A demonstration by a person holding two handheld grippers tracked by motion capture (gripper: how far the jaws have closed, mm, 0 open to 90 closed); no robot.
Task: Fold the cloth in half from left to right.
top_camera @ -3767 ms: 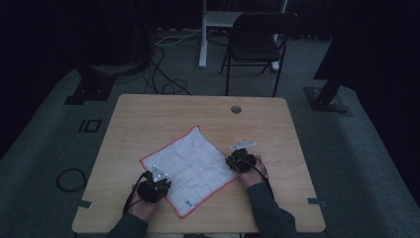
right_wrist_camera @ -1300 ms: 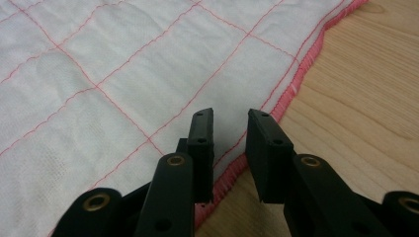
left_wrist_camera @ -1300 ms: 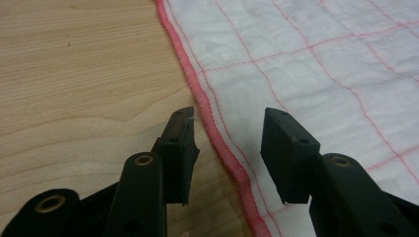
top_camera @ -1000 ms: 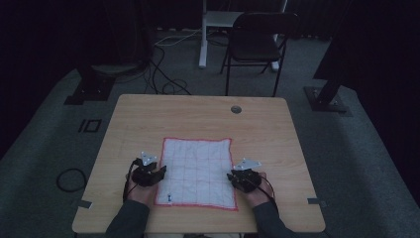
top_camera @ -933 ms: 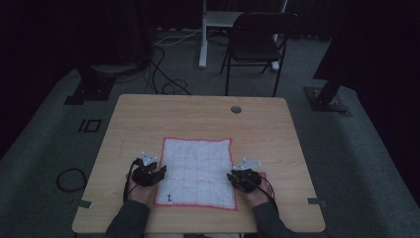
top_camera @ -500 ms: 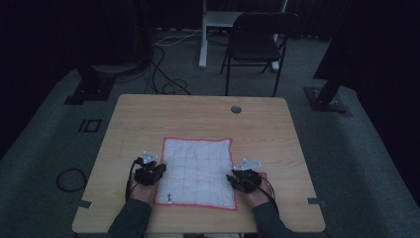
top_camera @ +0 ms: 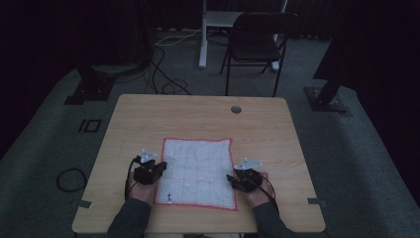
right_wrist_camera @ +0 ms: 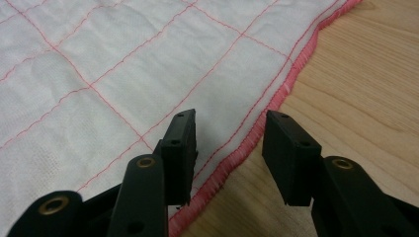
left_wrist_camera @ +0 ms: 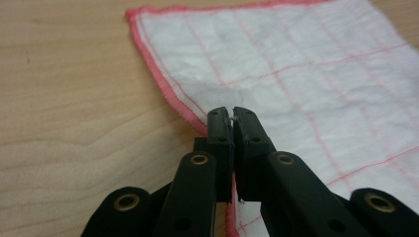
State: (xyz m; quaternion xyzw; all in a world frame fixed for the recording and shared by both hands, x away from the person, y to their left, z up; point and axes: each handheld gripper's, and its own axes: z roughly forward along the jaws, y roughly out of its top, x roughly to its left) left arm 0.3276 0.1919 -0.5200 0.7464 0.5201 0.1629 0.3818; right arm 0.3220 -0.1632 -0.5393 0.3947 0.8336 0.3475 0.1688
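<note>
- Fingers of the left gripper (left_wrist_camera: 231, 114) were pressed together on the red-stitched left edge of the cloth (left_wrist_camera: 306, 64), a thin sliver of fabric showing between the pads; that pinch looked meant for lifting or folding that side.
- Fingers of the right gripper (right_wrist_camera: 228, 129) stood apart, straddling the cloth's right hem without pressing it; they had just been opening, apparently readying a matching grasp.
- Spread flat, the white, red-gridded cloth (top_camera: 198, 171) lay on the near half of the counter (top_camera: 198, 114), between both hands, so each edge was within easy reach.
- Compared with the earliest frame, the cloth sat square to the counter's edge instead of skewed as a diamond, and the grippers flanked it lower down.
</note>
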